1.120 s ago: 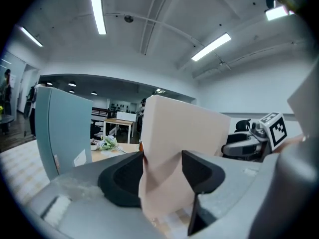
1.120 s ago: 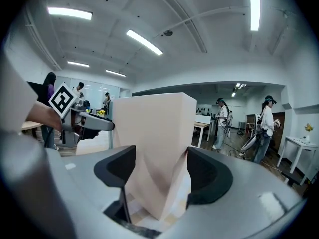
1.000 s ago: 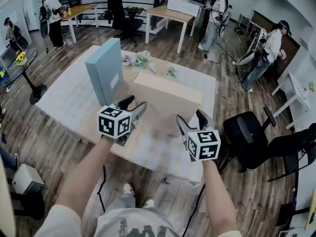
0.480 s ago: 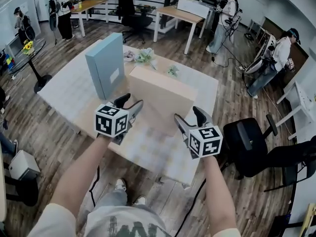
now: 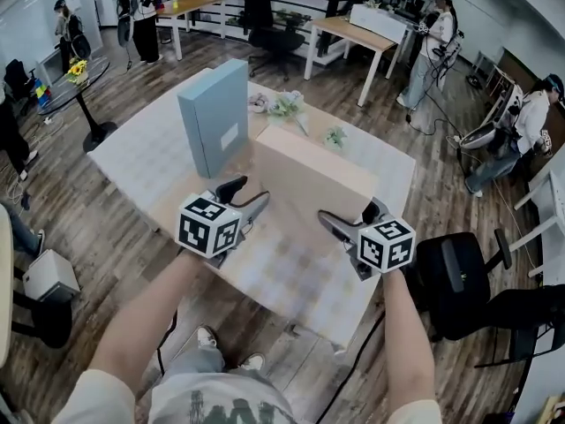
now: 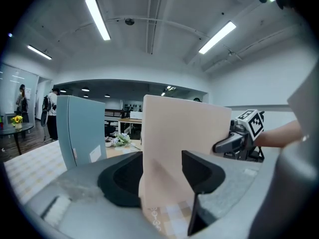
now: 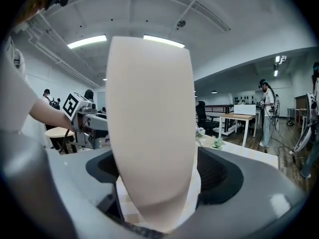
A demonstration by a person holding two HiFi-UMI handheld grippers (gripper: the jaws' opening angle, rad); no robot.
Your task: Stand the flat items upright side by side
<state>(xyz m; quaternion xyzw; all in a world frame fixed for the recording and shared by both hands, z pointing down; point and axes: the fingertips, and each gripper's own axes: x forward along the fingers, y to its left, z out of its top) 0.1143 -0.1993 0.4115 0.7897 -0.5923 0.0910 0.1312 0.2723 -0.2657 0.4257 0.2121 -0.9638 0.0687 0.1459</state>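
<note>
A tall blue box stands upright on the table. To its right stands a wide beige box, also on edge. My left gripper is shut on the beige box's near left end; in the left gripper view its jaws clamp the beige box, with the blue box further left. My right gripper straddles the near right end. Its jaws are opening, and the beige box stands between them with a thin gap on the right side.
Small flower sprigs lie on the table behind the boxes. A black office chair stands close to the table's right corner. Other desks and several people are farther off on the wood floor.
The right gripper's jaws have spread wider around the beige box's end. Both grippers stay at the box's near edge, and the head view has shifted a little.
</note>
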